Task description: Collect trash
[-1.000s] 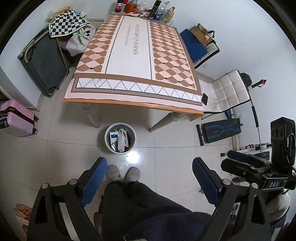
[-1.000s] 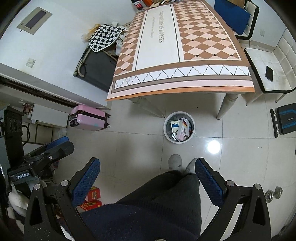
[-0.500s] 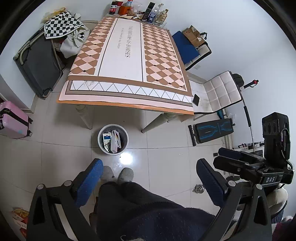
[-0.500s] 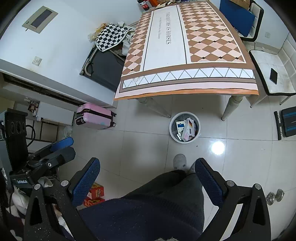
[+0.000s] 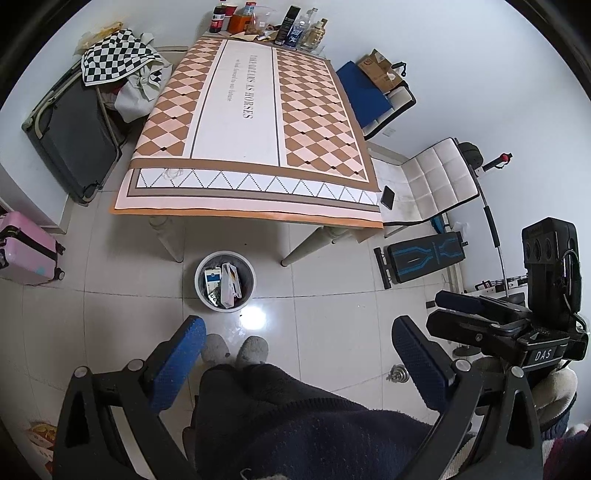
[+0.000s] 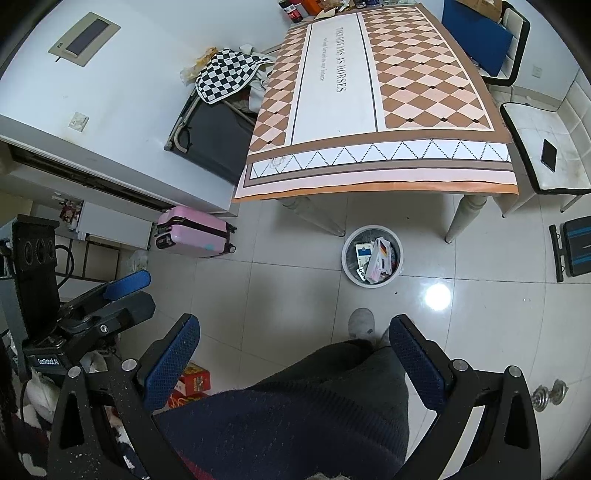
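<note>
Ahead of the left gripper (image 5: 297,341) fingers (image 5: 183,349), bare floor (image 5: 332,310) tile lies open up to the waste bin (image 5: 225,281), which stands just in front of the surface (image 5: 236,122), between its two near legs. The person's legs (image 5: 258,391) and slippers (image 5: 236,349) fill the gap between the fingers. Beside the right finger, the right gripper (image 6: 295,341) blocks passage. Farther right: a bench (image 5: 421,254) and a white chair (image 5: 432,184). Left of the fingers the floor is free out to a pink suitcase (image 5: 26,251). The middle of the surface top is unobstructed; bottles (image 5: 295,26) crowd its far end
</note>
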Demonstrator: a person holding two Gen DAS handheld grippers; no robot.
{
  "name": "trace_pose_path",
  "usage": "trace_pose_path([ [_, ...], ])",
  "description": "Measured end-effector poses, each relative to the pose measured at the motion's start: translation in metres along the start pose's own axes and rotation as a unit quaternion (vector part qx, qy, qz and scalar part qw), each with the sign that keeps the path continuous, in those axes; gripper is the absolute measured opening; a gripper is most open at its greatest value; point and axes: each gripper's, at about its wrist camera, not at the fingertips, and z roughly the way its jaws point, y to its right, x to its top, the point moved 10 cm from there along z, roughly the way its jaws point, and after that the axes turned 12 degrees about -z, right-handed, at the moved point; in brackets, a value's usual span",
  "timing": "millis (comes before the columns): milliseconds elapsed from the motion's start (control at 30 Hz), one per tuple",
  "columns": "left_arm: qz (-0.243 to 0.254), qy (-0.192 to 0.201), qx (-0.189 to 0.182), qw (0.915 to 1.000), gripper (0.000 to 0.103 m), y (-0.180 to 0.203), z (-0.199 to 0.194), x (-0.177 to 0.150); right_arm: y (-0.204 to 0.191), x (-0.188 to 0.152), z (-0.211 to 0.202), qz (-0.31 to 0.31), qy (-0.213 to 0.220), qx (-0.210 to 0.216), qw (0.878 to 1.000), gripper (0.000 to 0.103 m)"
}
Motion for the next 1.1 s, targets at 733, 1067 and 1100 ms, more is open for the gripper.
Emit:
trace_pose_path([
  [733,0.005,-0.013,-0.010,0.9999,0.103,0.009,0.003,-0.002,0.005,-0.007,-0.004,0.008,-0.005,-0.001,1.000,0.103],
  [1067,0.005,-0.014,-0.011,0.9998,0.103,0.011,0.003,0.001,0.005,-0.007,-0.006,0.008,-0.006,-0.003,1.000,0.103],
  [1100,0.004,-0.014,-0.012,0.9998,0.103,0.011,0.003,0.001,0.005,-0.007,-0.006,0.007,-0.006,-0.004,1.000,0.103],
])
